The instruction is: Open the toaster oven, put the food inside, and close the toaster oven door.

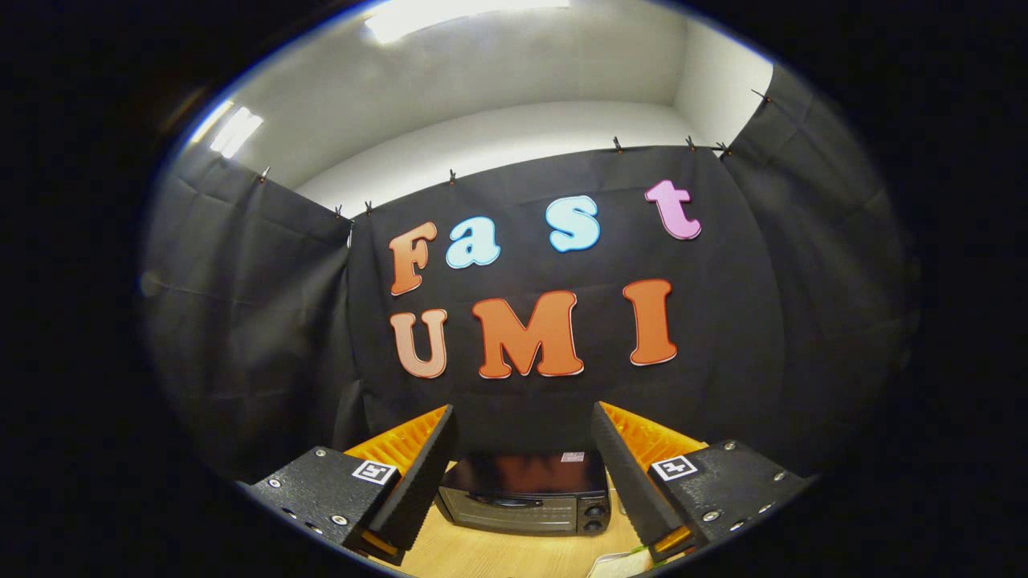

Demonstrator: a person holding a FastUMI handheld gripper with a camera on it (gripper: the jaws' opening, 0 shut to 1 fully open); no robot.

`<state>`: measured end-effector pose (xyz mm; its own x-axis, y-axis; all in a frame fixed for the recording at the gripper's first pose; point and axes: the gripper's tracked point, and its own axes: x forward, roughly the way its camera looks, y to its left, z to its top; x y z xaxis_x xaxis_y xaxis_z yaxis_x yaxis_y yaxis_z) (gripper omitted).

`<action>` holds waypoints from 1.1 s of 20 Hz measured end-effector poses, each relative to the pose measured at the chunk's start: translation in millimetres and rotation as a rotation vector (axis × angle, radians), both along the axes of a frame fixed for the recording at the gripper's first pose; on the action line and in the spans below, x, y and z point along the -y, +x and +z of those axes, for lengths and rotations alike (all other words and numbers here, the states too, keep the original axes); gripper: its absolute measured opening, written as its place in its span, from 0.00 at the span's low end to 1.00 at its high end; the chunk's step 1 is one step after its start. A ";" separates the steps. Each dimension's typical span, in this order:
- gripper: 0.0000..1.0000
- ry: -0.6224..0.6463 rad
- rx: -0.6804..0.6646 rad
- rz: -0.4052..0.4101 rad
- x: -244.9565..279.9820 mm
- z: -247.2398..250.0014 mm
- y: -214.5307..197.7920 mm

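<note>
Black and boxy, the oven [524, 502] sits on a pale wood table [482, 554], seen between and beyond the two fingers [418, 474] of the gripper [522, 482]. Its glass door faces the camera and looks closed, with a dark handle running across the upper part of the door. Two round knobs [595, 518] sit one above the other at the door's right. A small pale sticker [572, 457] lies on the glossy top near its back right corner. The jaws are spread wide, with nothing held between them; the oven lies well ahead of the tips and neither finger touches it. Each finger's ribbed inner face turns toward the gap, and each carries a small square marker on its mount. Just by the right finger, low on the table, a bit of something pale with a green streak [634, 558] peeks out; what it is cannot be told. Behind the oven hangs the booth's black cloth wall [265, 321], clipped along its top edge. Above it are a white wall and ceiling with bright light panels [450, 12].
</note>
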<state>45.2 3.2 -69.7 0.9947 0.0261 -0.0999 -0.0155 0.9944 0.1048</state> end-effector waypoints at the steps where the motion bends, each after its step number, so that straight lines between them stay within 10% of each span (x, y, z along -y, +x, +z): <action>1: 0.99 0.004 -0.016 -0.007 0.9 -13.0 6.9; 22: 1.00 -0.121 -0.343 -0.071 -49.4 -268.2 117.5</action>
<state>162.7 52.6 -337.9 0.9015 -0.0745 -0.4263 0.0696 0.9972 -0.0269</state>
